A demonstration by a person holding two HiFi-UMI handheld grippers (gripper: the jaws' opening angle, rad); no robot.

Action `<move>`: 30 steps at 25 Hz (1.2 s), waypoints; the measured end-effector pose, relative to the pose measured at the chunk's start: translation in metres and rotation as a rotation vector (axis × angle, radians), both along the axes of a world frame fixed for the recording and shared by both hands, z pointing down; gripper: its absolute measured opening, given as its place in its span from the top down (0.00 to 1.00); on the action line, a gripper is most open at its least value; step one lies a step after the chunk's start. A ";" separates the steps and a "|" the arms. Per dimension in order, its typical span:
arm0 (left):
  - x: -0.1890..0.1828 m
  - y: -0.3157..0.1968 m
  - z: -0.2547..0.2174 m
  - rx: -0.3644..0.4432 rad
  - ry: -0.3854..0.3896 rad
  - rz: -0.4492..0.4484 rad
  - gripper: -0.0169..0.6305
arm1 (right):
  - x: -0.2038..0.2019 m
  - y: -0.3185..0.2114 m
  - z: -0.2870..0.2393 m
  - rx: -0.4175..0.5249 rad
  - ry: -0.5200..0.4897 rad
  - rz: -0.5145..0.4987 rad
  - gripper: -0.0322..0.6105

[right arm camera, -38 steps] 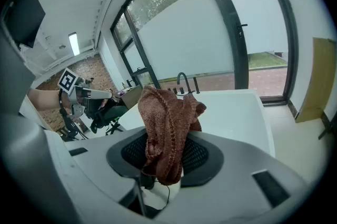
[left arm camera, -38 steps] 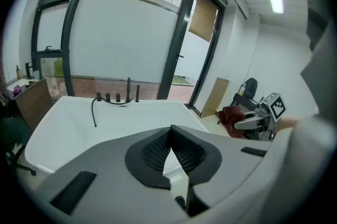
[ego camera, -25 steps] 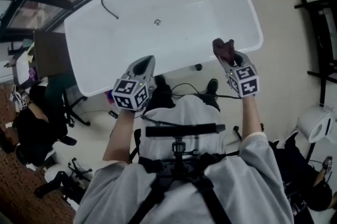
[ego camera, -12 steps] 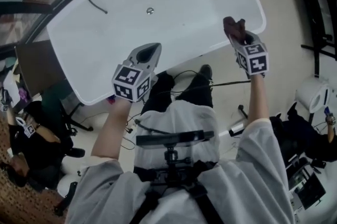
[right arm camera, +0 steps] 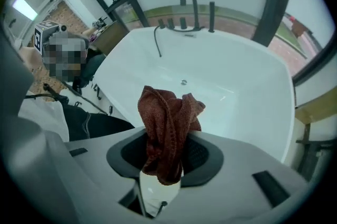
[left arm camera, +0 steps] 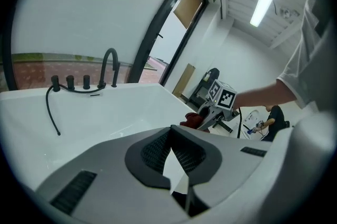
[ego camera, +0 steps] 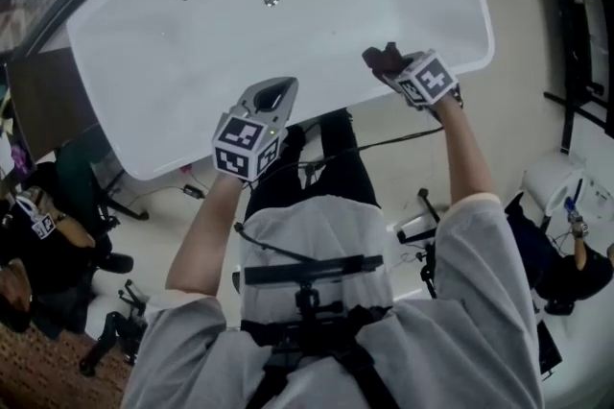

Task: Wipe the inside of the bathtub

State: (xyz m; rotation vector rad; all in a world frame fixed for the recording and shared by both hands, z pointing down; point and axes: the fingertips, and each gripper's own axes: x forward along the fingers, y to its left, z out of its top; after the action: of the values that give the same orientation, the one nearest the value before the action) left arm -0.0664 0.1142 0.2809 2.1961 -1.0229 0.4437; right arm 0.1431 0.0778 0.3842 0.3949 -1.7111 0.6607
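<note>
Over the near rim of the white oval bathtub (ego camera: 125, 148), your right hand-held gripper (ego camera: 391, 63) pinched a bunched dark red knitted cloth (right arm camera: 166, 123) between its jaws. Compared with a second before, it had swung leftward and inward. The cloth hung past the rim above the tub's inner wall, no longer out by its right end. Your left hand-held gripper (ego camera: 271, 96) had barely moved. It sat at the near rim with its jaws pressed together on nothing. The tub's small round metal drain (ego camera: 271, 0) lay well apart from the cloth. Wiping seemed about to begin: the cloth did not yet appear to touch the surface, so lowering it onto the wall was the likely next move.
</note>
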 end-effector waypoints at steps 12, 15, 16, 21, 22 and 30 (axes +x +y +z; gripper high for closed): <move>0.069 -0.029 0.131 -0.105 -0.022 0.001 0.96 | -0.010 0.015 0.141 -0.324 -0.008 -0.392 0.72; 0.083 -0.036 0.157 -0.129 -0.029 -0.017 0.96 | -0.001 0.017 0.162 -0.409 0.001 -0.421 0.72; 0.087 -0.038 0.164 -0.138 -0.029 -0.030 0.96 | 0.002 0.018 0.168 -0.430 0.003 -0.421 0.72; 0.105 -0.047 0.197 -0.181 -0.045 -0.051 0.96 | 0.023 0.016 0.193 -0.491 0.054 -0.376 0.72; 0.109 -0.048 0.202 -0.189 -0.051 -0.045 0.96 | 0.028 0.015 0.197 -0.492 0.068 -0.365 0.72; 0.107 -0.050 0.219 -0.225 -0.077 -0.045 0.96 | 0.025 0.045 0.215 -0.586 0.105 -0.304 0.72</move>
State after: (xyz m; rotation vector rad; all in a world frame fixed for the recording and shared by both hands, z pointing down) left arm 0.0410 0.0639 0.4996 1.9659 -1.0090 0.5972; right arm 0.1677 0.1226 0.5996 -0.2354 -1.3609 0.8569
